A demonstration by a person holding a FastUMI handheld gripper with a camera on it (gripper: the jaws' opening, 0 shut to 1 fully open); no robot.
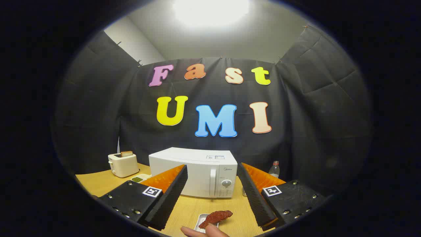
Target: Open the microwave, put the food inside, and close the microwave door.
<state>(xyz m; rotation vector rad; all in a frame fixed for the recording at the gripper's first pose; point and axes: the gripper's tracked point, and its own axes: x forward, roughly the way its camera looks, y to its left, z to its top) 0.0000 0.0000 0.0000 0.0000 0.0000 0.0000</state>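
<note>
gripper [212, 194]: fingers spread wide, holding nothing
microwave: white boxy microwave [194, 171], frame centre, door closed, beyond fingers
food: reddish-brown food piece [215, 218] on small metal tray [201, 220], lower centre, a hand [202, 231] touching
step: likely pre-opening
next: reach vertical door handle [212, 182], pull

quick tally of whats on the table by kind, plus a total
microwave: 1
toaster: 1
plastic bottle: 1
small dish of green stuff: 1
tray with red food: 1
total: 5
gripper open, holding nothing
</note>
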